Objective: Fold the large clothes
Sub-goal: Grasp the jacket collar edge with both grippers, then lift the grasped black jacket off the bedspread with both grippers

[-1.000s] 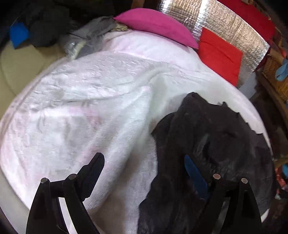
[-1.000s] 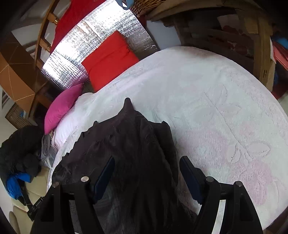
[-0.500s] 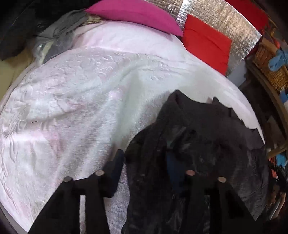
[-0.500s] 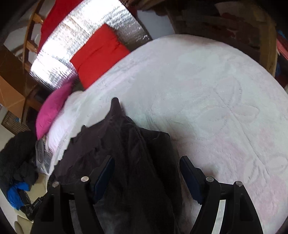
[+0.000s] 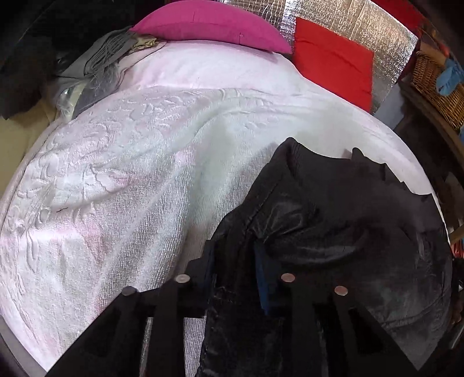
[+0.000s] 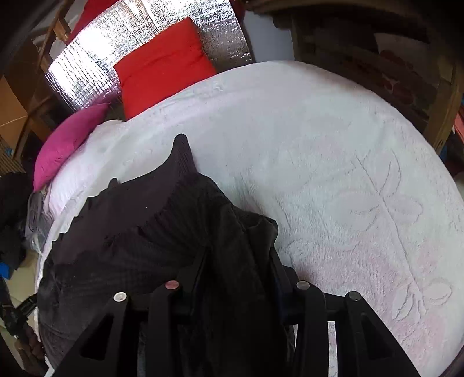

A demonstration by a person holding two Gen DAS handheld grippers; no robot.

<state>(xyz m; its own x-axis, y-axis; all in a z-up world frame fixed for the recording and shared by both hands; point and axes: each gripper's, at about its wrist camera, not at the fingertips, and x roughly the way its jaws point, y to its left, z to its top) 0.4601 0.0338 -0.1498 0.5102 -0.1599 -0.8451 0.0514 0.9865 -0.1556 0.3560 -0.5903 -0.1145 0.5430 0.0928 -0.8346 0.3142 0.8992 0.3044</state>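
Nearest, the left gripper (image 5: 235, 278) and right gripper (image 6: 236, 278) are closing on bunched edges of the dark jacket (image 5: 333, 220), fabric between the jaws, presumably to lift it for folding. Beyond, it sprawls on the white bedspread (image 6: 333, 162); cushions behind.

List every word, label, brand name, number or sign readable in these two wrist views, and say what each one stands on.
None: no readable text in either wrist view.
Dark garment: no tag or print visible.
White bedspread: embossed leaf and flower pattern only, no lettering.
Red cushion, pink cushion and silver foil panel: plain, unmarked.
Wicker basket: no label visible.
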